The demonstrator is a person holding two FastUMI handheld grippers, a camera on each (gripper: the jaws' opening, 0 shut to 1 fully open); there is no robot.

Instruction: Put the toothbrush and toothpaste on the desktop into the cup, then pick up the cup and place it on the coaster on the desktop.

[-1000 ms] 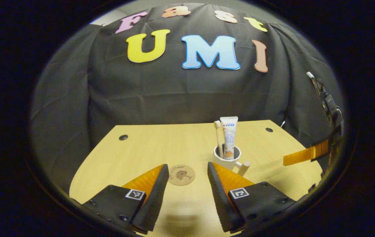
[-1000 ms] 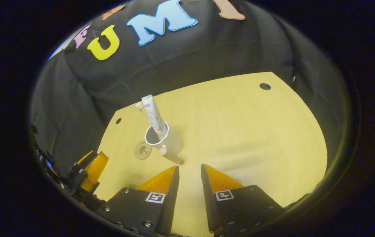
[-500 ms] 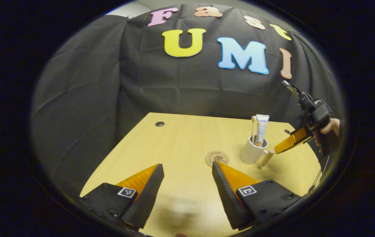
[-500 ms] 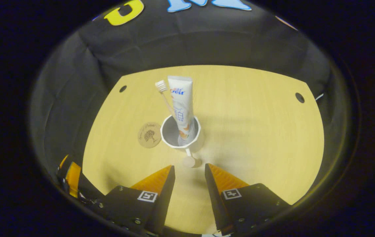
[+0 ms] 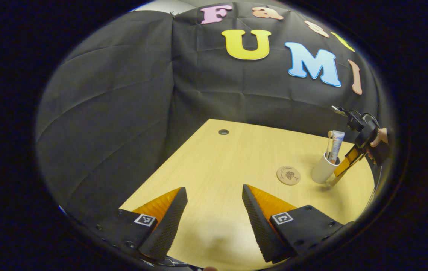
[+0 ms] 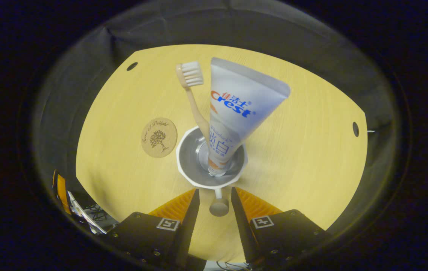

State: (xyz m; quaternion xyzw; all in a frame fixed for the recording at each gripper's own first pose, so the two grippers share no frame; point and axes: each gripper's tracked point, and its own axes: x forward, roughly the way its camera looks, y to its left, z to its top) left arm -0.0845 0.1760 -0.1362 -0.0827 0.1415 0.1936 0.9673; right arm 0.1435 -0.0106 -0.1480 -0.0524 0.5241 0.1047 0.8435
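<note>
In the right gripper view a white cup [image 6: 210, 177] stands upright on the wooden desktop [image 6: 304, 150]. A toothpaste tube [image 6: 238, 107] and a toothbrush [image 6: 191, 81] stand in it. A round cork coaster [image 6: 158, 132] lies just left of the cup, apart from it. The cup's handle knob [image 6: 219, 206] sits between the fingers of my right gripper [image 6: 214, 189], which is open with a gap on both sides. My left gripper [image 5: 213, 189] is open over the near desktop with nothing in it. In its view the cup [image 5: 321, 171] and coaster [image 5: 288, 175] are far to the right.
The desktop has round cable holes [image 6: 131, 66] [image 6: 355, 129] near its far corners. In the left gripper view a hand [image 5: 380, 137] holds the right gripper [image 5: 345, 165] by the cup. The desktop's left edge [image 5: 169, 158] drops off against the black cloth.
My right gripper has come forward and down to the cup, so the handle knob is now between its fingers. My left gripper has drawn back and to the left, away from the cup and coaster.
</note>
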